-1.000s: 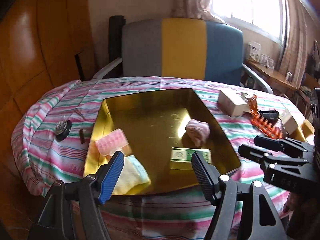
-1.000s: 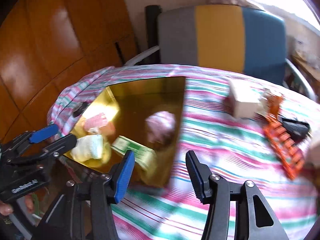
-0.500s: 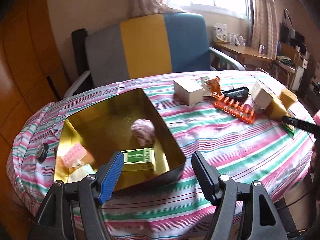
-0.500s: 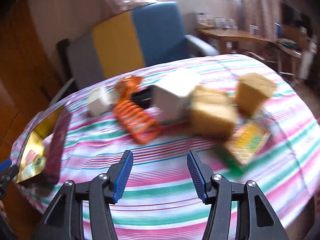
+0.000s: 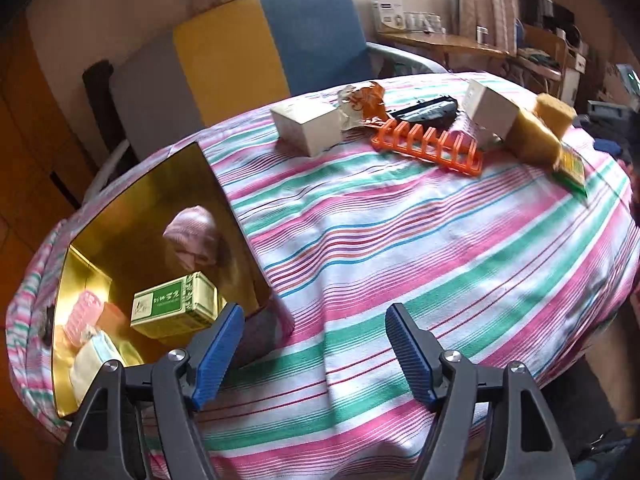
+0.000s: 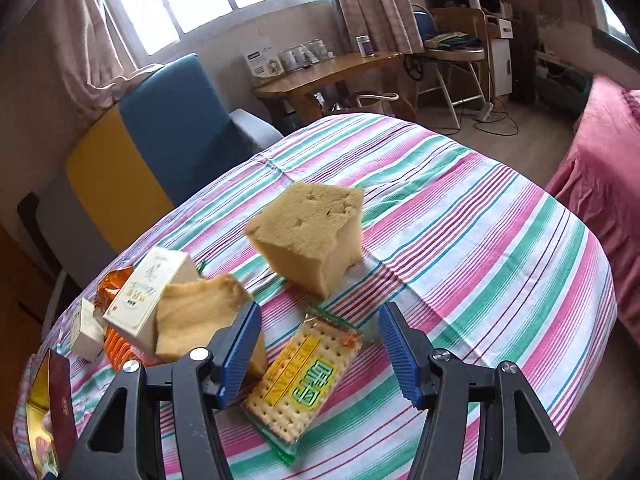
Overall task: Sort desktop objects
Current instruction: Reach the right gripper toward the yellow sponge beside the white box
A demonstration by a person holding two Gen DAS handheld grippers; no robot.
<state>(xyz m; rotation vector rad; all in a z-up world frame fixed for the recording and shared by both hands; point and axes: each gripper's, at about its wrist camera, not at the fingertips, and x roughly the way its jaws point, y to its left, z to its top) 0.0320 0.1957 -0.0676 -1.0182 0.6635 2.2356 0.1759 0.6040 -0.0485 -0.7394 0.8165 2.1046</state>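
Note:
My right gripper [image 6: 318, 340] is open, its jaws on either side of a cracker packet [image 6: 306, 372] lying on the striped tablecloth. Two tan sponges [image 6: 308, 236] [image 6: 196, 320] and a white box [image 6: 148, 292] sit just beyond it. My left gripper [image 5: 312, 344] is open and empty above the cloth, beside the gold tray [image 5: 132, 208]. The tray holds a green box [image 5: 176, 308], a pink bundle [image 5: 192, 232], a pink roller [image 5: 84, 312] and a pale cloth [image 5: 94, 364]. The sponges also show in the left wrist view [image 5: 536, 136].
An orange rack [image 5: 432, 144], a white box [image 5: 308, 124], an orange wrapper [image 5: 362, 104] and a black item [image 5: 428, 110] lie at the table's far side. A grey, yellow and blue chair [image 5: 248, 48] stands behind. A pink bed [image 6: 600, 160] is at right.
Both grippers have swung right, away from the tray. My right gripper has come close over the cracker packet and sponges. Both stay open.

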